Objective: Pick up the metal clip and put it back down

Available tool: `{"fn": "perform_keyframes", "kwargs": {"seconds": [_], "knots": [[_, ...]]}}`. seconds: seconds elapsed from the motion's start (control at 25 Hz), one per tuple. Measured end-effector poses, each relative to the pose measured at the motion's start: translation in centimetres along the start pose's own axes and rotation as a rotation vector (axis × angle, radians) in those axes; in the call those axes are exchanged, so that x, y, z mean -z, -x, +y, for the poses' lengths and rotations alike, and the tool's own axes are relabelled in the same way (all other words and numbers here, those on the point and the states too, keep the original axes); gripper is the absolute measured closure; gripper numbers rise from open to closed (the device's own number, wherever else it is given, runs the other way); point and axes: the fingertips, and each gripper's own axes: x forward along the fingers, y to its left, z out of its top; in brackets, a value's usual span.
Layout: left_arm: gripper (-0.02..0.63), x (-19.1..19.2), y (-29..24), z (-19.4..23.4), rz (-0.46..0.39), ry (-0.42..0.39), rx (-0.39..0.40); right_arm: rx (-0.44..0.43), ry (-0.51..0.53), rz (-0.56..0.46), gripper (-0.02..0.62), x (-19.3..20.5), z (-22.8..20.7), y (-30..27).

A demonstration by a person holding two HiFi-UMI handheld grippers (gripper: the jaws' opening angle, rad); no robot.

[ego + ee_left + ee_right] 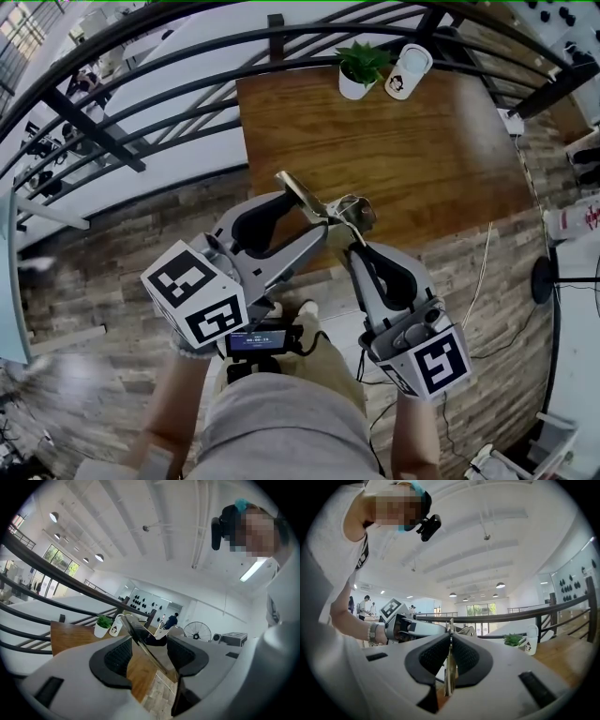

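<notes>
The metal clip (305, 195) is in the air over the near edge of the wooden table (403, 159), between both grippers. It has a flat brass-coloured plate and a wire loop. My left gripper (314, 217) has its jaws partly apart, and the plate (145, 651) slants across the gap and touches both pads. My right gripper (352, 242) is shut on a thin metal part of the clip (449, 667), seen edge-on between its pads. Both grippers point level and their tips nearly meet. The right gripper view shows the left gripper's marker cube (391, 609).
A small potted plant (359, 70) and a white cup (408, 72) stand at the table's far edge. A black railing (187, 56) runs behind and to the left. A cable (483, 272) and a fan base (544, 279) lie on the floor at the right.
</notes>
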Motion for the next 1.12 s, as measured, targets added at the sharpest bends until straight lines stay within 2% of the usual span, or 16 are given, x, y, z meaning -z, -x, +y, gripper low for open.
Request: {"fn": "perform_keyframes", "kwargs": {"seconds": [0.56, 1.12], "knots": [[0.365, 3.0, 0.0, 2.2, 0.055, 0.053, -0.037, -0.031, -0.026, 0.063, 0.571, 3.0, -0.3, -1.1], [0.365, 8.4, -1.4, 5.6, 0.141, 0.124, -0.087, -0.054, -0.093, 0.143, 0.571, 8.3, -1.6, -2.4]]}}
